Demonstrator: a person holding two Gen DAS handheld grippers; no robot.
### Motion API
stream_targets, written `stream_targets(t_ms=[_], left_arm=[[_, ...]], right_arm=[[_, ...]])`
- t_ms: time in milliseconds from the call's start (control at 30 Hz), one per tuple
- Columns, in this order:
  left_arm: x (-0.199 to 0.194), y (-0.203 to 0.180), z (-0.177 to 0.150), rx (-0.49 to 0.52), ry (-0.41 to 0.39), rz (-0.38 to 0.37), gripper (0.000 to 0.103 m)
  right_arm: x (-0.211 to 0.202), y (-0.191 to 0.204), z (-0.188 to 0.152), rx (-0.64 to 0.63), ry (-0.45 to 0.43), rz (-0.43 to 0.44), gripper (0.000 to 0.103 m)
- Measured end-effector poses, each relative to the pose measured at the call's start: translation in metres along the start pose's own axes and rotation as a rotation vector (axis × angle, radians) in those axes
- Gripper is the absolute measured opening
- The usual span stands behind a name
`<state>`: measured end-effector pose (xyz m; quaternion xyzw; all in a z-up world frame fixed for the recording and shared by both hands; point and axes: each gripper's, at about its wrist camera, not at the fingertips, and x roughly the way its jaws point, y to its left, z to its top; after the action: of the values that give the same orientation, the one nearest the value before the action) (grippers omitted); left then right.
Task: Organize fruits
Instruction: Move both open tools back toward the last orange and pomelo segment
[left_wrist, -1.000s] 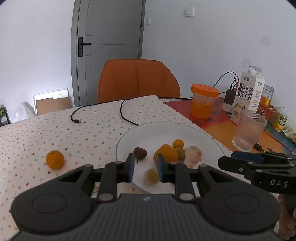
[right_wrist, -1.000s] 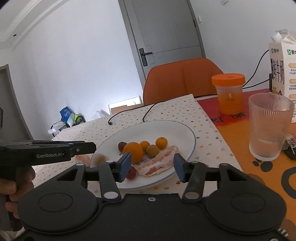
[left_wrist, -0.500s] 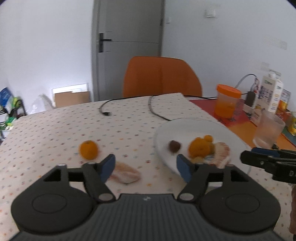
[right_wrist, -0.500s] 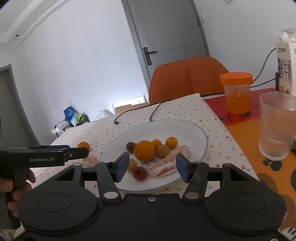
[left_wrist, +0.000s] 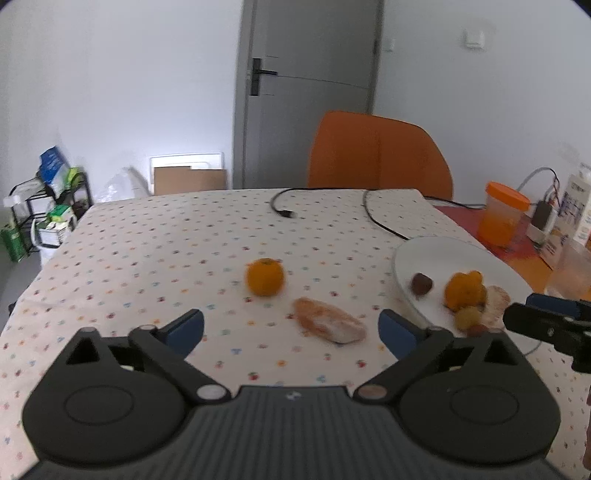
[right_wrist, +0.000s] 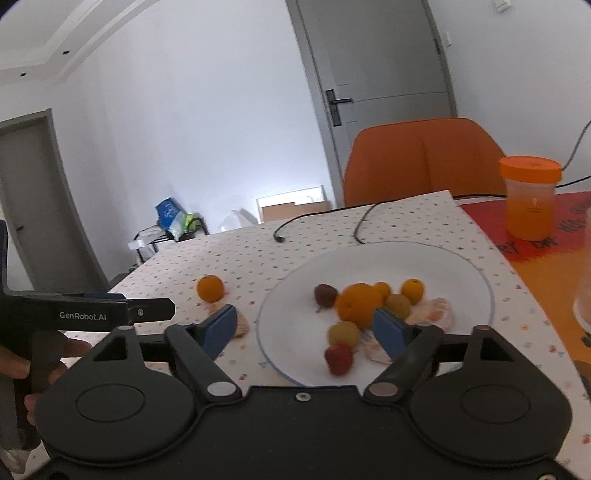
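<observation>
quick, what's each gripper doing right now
left gripper: jaws opening wide, nothing held.
right gripper: jaws opening, nothing held.

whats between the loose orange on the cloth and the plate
A peeled fruit piece lies on the tablecloth between the orange and the plate, nearer the camera; clearest in the left wrist view.

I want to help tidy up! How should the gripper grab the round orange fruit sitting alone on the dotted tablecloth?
Grip the round orange fruit across its middle, its widest part, coming from the near side and slightly above. It sits alone, so the jaws fit either side.
</observation>
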<state>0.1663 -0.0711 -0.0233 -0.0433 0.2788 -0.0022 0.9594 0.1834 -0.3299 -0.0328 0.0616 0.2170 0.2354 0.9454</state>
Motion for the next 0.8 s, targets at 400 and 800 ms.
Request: stream_targets(t_ms=[400,800], left_arm=[[-0.006,0.034,-0.006,-0.059,0.002,0.038,0.103],[-0.005,0.057,-0.009,-0.096,-0.002,0.051,0.103]], right_arm=[[0.022,0.035,0.008,-0.090,0.023,0.081,0.097],[0.050,0.056,0.013,-0.160,0.081,0.157,0.092]])
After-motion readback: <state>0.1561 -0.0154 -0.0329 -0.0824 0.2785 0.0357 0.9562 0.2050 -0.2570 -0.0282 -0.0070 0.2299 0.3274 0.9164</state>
